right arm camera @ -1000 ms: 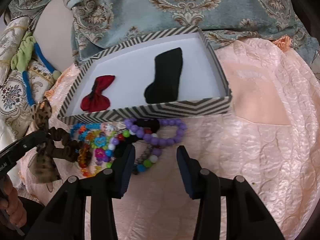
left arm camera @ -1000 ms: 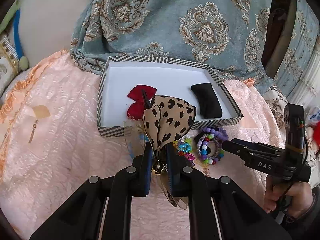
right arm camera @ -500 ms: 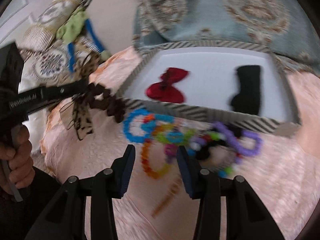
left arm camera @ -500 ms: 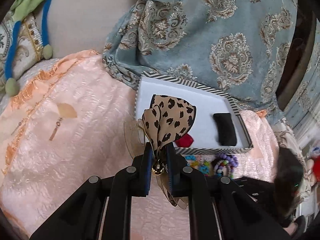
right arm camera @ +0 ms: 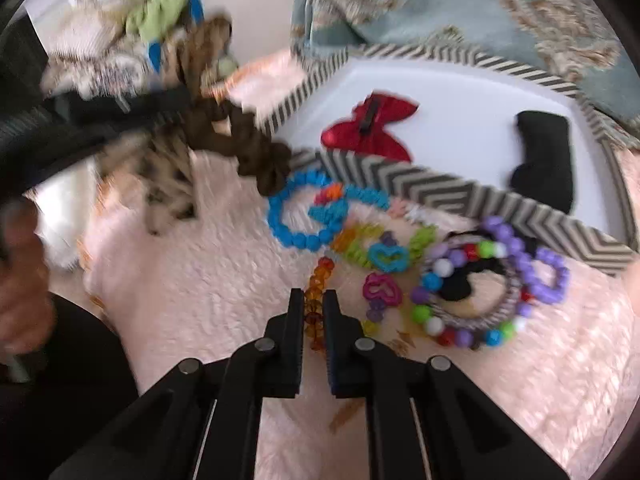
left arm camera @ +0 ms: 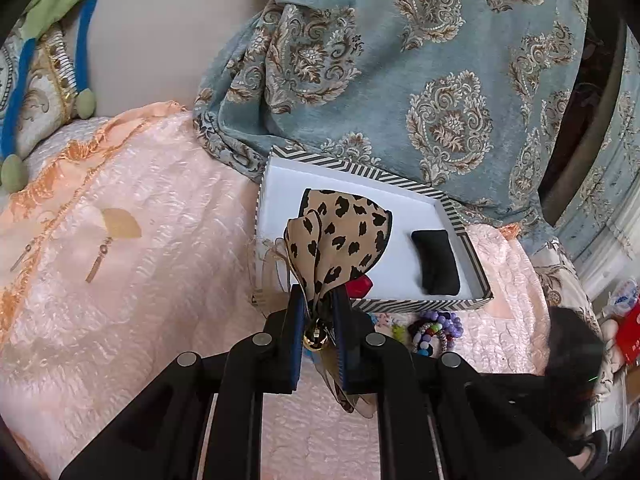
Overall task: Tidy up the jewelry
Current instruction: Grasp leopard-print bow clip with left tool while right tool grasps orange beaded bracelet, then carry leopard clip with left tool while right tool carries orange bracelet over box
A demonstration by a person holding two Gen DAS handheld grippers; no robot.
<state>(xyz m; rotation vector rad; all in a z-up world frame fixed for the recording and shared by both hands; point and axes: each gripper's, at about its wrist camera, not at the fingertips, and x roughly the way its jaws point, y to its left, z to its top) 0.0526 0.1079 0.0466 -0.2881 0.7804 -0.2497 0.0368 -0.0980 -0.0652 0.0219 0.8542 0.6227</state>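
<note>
My left gripper [left arm camera: 318,300] is shut on a leopard-print hair bow [left arm camera: 344,232], held above the near left corner of a striped box [left arm camera: 360,174]. A red bow [right arm camera: 370,128] and a black velvet piece [right arm camera: 546,164] lie in the box. My right gripper [right arm camera: 313,300] is down on the bedspread, and its jaws are closing with the pads against an orange bead bracelet [right arm camera: 318,280]. The blurred right wrist view shows the leopard bow's brown braided band [right arm camera: 244,152] dangling at the left.
Loose jewelry lies in front of the box: a blue bracelet [right arm camera: 292,236], a purple bracelet [right arm camera: 516,248], a multicolour bead ring [right arm camera: 440,320] and small plastic charms. A blue patterned blanket [left arm camera: 400,60] is heaped behind the box. A hand [right arm camera: 20,292] is at the left edge.
My right gripper swung left across the bead pile and closed on the orange bracelet. My left gripper drew back and left with the leopard bow, so the box now sits further right.
</note>
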